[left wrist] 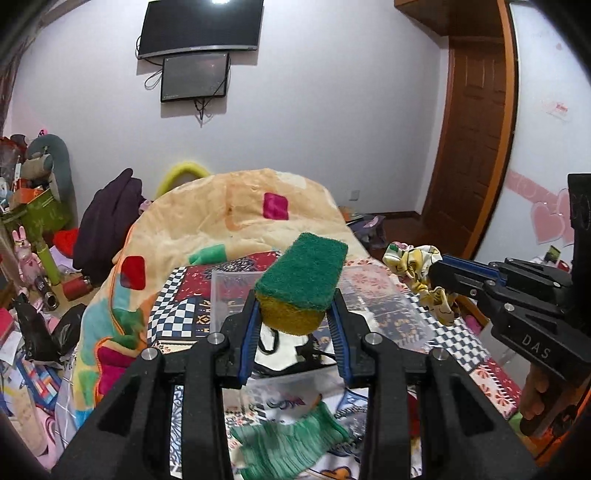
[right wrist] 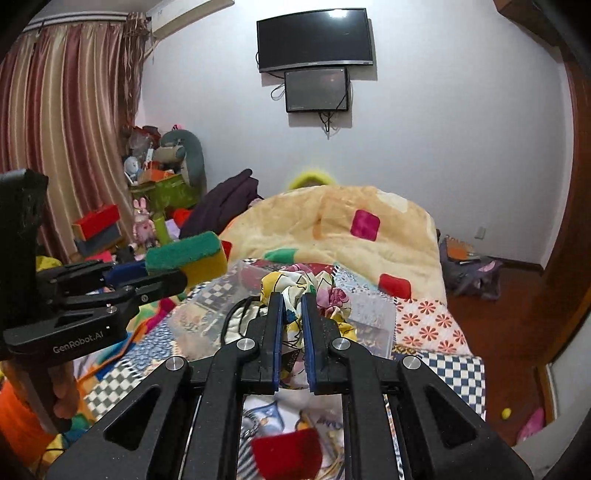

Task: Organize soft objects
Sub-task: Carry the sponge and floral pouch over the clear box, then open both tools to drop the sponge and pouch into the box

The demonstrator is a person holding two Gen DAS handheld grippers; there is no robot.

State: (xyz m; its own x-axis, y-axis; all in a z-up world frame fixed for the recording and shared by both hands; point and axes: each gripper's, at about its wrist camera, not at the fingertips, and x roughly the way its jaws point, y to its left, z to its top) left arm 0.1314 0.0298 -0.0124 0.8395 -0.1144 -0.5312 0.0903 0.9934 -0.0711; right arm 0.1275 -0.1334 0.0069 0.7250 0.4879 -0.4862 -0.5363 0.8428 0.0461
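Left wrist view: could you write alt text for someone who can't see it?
The left gripper holds a green-and-yellow sponge above a clear plastic box on a patchwork-covered bed. At right, the right gripper grips a crumpled floral cloth; a green cloth lies below.

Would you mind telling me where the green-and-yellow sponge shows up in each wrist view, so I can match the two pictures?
Left wrist view: the sponge sits at centre, clamped in the left gripper, above the clear plastic box.
Right wrist view: the sponge is at left of centre, held out sideways.
Shared landmark: the wall-mounted TV above the smaller screen.
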